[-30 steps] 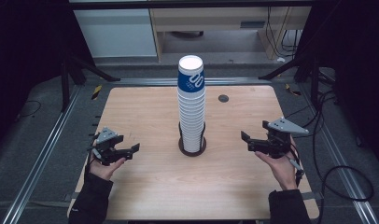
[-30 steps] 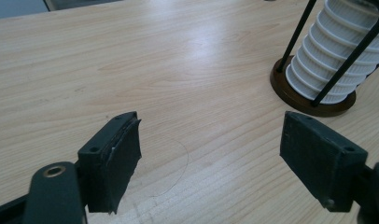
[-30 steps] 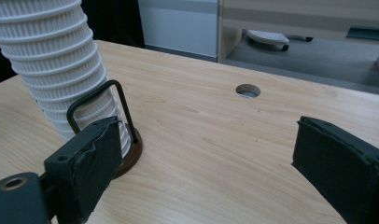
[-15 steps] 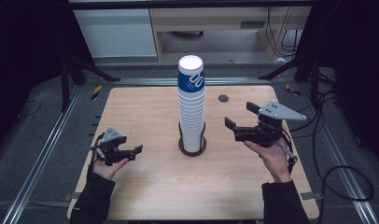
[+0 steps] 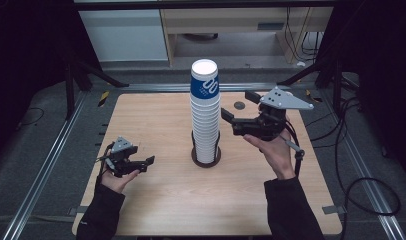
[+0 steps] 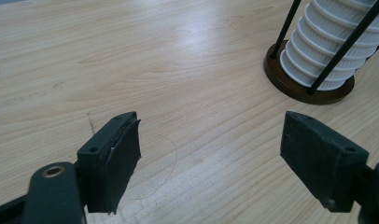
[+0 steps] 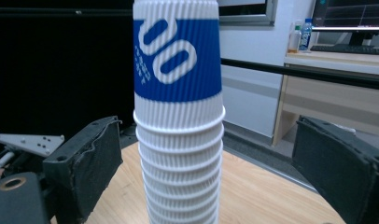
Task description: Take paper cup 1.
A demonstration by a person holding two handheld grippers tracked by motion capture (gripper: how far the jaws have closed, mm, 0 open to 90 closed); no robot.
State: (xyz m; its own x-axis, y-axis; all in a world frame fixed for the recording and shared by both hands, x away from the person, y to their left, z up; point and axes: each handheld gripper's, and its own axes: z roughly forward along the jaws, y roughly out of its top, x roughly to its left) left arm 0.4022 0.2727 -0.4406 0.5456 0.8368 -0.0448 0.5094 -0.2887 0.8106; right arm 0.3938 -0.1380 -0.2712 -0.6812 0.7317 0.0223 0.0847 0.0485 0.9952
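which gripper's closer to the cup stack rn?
Right. The right gripper is raised beside the paper cup stack, open, fingers aimed at it. The left gripper sits low on the table, open, well off to the stack's left.

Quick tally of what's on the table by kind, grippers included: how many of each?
Cup stacks: 1
Stack holders: 1
Grippers: 2, left gripper and right gripper, both open
Total: 4
Cups in the stack are too tightly nested to count.

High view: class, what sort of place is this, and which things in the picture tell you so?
Probably a lab or recording workspace, not a home. A wooden table sits between metal floor rails, loose cables trail beside it, and a hand-held right gripper faces a test stack of paper cups.
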